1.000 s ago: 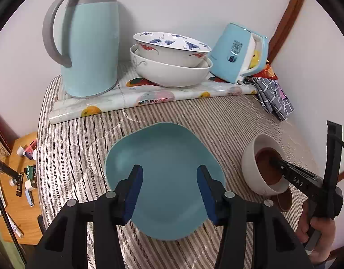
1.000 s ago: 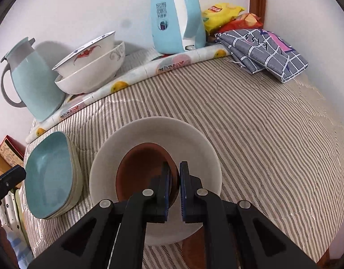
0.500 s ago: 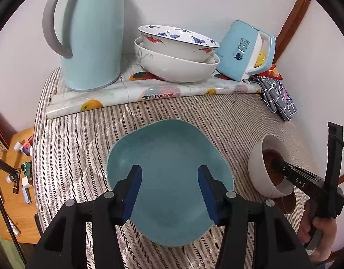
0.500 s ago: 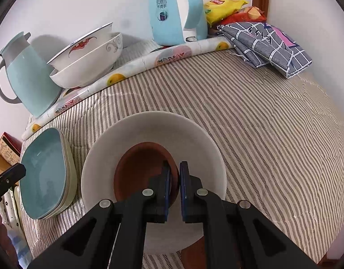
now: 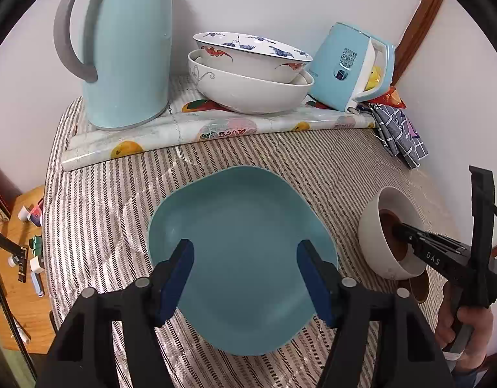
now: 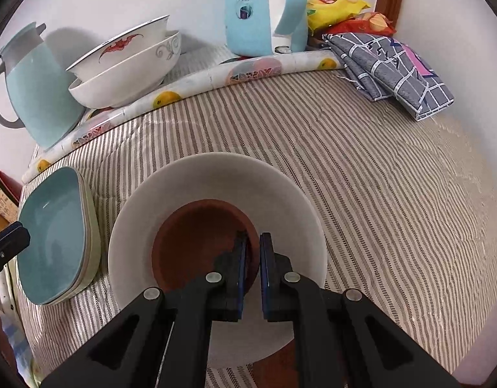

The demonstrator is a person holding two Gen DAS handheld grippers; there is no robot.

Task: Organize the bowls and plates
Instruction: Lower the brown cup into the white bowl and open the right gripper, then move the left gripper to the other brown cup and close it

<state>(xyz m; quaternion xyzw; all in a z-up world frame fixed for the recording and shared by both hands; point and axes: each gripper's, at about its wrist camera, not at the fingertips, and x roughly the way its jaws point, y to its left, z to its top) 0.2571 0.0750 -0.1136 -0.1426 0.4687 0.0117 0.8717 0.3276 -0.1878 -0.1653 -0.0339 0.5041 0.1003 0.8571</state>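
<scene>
A: Start with the setting, left to right: a wooden side table with small clutter, then a striped cloth over the work surface, white walls behind, brown wood trim in the corner.

B: Along the back, a pale-blue thermos jug, two stacked white bowls on a fruit-print mat, a blue kettle, snack packets and a folded checked cloth.

A: Any writing?

B: Chinese characters on the kettle, which I can't read. "DAS" on the right gripper.

A: And the task items?

B: The left gripper hovers spread wide, empty, over the teal plate, which sits atop a stack at the cloth's left. The right gripper is clenched on the rim of a brown bowl, nested inside the white bowl, front centre.
</scene>
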